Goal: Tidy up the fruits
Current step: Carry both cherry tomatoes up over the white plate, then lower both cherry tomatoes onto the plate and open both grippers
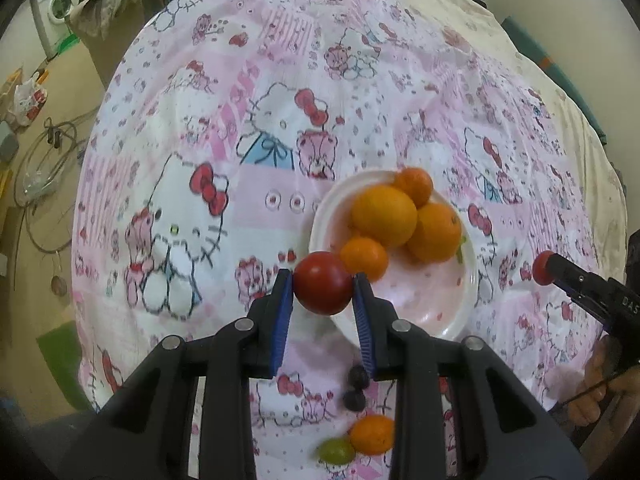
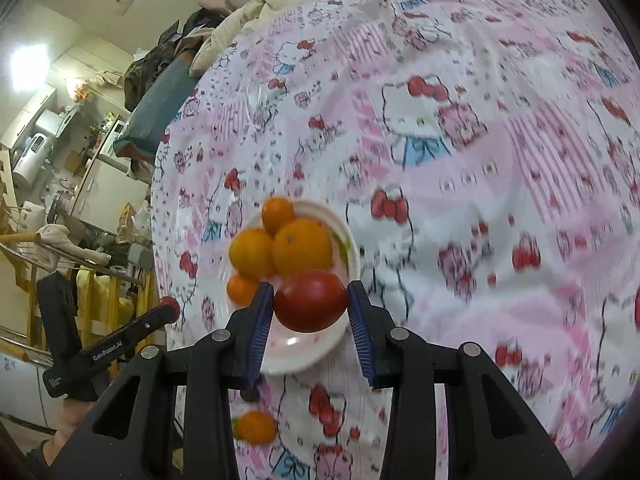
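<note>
Between the left gripper's (image 1: 322,276) blue pads a red tomato (image 1: 323,283) is clamped at the near rim of the white plate (image 1: 420,300), and the right gripper (image 2: 311,286) pinches a second tomato (image 2: 310,304) over that plate. Four oranges (image 1: 384,216) fill the plate. A loose orange (image 1: 372,434), a green fruit (image 1: 336,451) and two dark berries (image 1: 356,378) lie on the cloth (image 1: 240,80) towards its near edge.

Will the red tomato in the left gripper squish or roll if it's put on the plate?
Maybe a bit squishy: the tomato looks smooth and shiny between the left gripper's ribbed blue pads, so a hard squeeze could bruise it. It's round, so on the plate it would probably roll until it bumps the oranges.
</note>
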{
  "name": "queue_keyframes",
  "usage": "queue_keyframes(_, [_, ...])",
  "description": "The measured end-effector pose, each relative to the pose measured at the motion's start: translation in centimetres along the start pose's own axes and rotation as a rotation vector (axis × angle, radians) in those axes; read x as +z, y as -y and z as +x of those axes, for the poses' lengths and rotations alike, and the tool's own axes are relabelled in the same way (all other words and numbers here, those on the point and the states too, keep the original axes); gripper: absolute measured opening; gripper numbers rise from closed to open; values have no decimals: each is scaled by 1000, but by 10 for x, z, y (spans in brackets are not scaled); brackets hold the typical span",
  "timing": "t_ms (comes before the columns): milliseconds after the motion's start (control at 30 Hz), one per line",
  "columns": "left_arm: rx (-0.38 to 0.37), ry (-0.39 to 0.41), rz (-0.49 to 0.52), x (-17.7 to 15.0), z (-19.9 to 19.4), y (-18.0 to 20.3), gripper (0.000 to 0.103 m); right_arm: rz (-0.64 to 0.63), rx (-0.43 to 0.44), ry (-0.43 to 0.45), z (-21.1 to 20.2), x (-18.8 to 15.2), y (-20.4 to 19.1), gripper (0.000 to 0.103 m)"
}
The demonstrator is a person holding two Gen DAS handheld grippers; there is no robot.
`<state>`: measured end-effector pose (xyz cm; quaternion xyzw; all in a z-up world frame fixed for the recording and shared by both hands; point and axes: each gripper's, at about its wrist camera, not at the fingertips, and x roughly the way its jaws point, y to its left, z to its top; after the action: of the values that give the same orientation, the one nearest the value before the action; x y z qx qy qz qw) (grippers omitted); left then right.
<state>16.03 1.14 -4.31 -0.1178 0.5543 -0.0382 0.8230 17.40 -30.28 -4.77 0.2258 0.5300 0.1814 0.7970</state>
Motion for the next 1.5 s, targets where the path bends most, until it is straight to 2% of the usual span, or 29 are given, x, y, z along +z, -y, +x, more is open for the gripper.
queue_keyframes(167, [-83,-21,7,11,15,5,26,-24,-10,-11,19,17,-2,40])
queue_keyframes(367, [-60,-35,-2,26,39,6,26,-54,-21,-58,45,23,-3,40])
queue_keyframes(667, [-80,-88,-35,32,67,5,26,-38,-41,-154,80,15,8,40])
queue_keyframes(867, [-98,-106,-46,30,73,6,27,-14,-31,-164,83,11,9,40])
queue_keyframes(1367, [-66,-118,-68,33,77,11,28,-3,-26,-176,87,12,7,42])
queue_keyframes(1433, [-68,-130,-68,33,77,11,39,-8,-27,-172,85,13,6,42])
queue_keyframes(1467, [-66,-129,-70,33,77,11,49,-8,-24,-171,85,13,5,42])
queue_keyframes(1500, [-62,-120,-69,32,75,11,52,-7,-22,-170,84,13,5,43])
